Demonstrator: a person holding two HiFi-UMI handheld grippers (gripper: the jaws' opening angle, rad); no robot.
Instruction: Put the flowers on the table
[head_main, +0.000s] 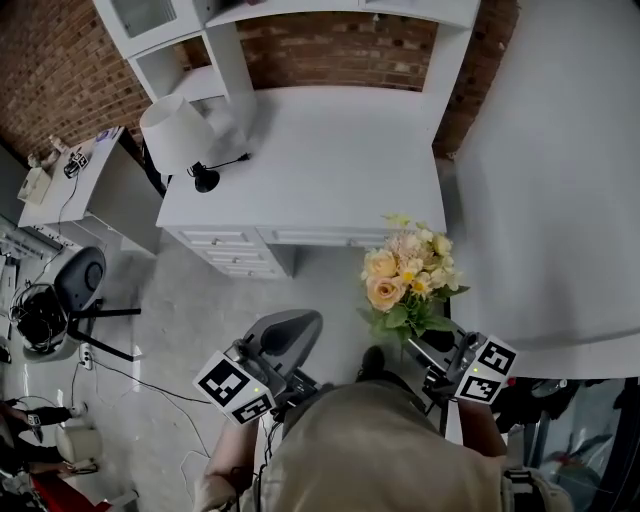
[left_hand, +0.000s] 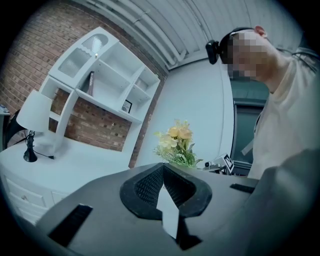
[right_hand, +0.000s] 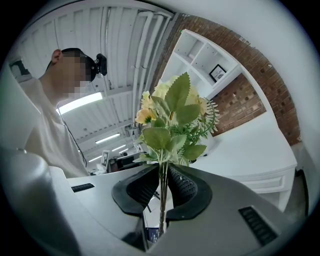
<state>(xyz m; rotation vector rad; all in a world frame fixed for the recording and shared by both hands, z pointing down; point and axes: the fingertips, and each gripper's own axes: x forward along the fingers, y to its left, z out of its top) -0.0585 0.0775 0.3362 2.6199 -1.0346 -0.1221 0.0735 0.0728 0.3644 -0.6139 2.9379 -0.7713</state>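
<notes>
A bunch of yellow and cream flowers (head_main: 400, 275) with green leaves stands upright in my right gripper (head_main: 432, 340), in front of the white table (head_main: 320, 160) and off its right front corner. In the right gripper view the black pads are shut on the thin green stems of the flowers (right_hand: 172, 120), right gripper (right_hand: 164, 167), with the table (right_hand: 250, 145) beyond. My left gripper (head_main: 290, 330) hangs lower left of the bunch, holding nothing. In its own view the left gripper (left_hand: 162, 165) has its tips together, and the flowers (left_hand: 176, 142) show past them.
A white-shaded lamp (head_main: 178, 133) with a black base stands on the table's left end. White shelves (head_main: 150, 30) rise behind it against a brick wall. Drawers (head_main: 240, 250) sit under the table front. An office chair (head_main: 75, 285) is at the left, a white wall (head_main: 560, 180) at the right.
</notes>
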